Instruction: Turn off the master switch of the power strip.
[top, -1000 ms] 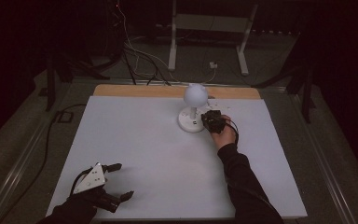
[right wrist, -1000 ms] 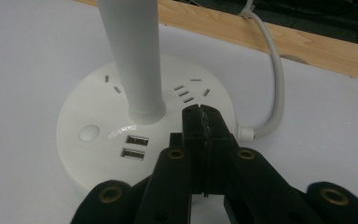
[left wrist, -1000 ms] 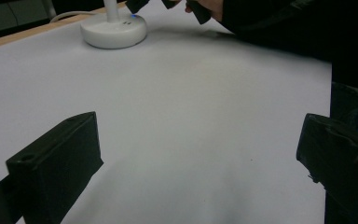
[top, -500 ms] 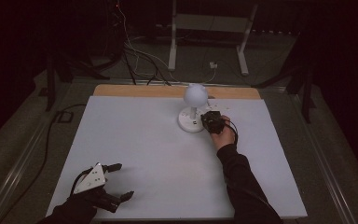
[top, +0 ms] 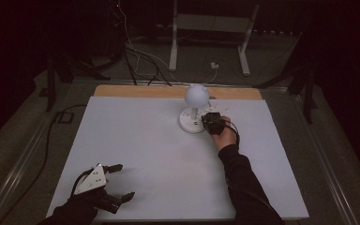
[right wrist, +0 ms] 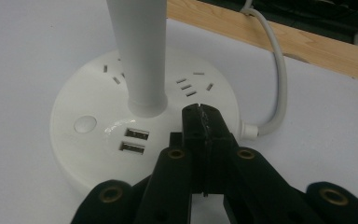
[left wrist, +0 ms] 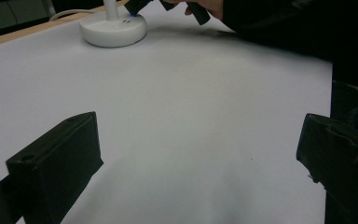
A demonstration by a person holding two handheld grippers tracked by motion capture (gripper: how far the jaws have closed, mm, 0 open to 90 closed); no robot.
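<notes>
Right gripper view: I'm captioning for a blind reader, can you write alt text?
The right gripper, jaws shut, pokes at the round white lamp base beside its stem. Two USB ports face the camera.

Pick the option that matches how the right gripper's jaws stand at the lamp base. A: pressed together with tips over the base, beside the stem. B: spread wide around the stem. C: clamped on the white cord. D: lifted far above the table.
A: in the right gripper view the right gripper has its jaws pressed together, tips over the lamp base, right of the stem.
</notes>
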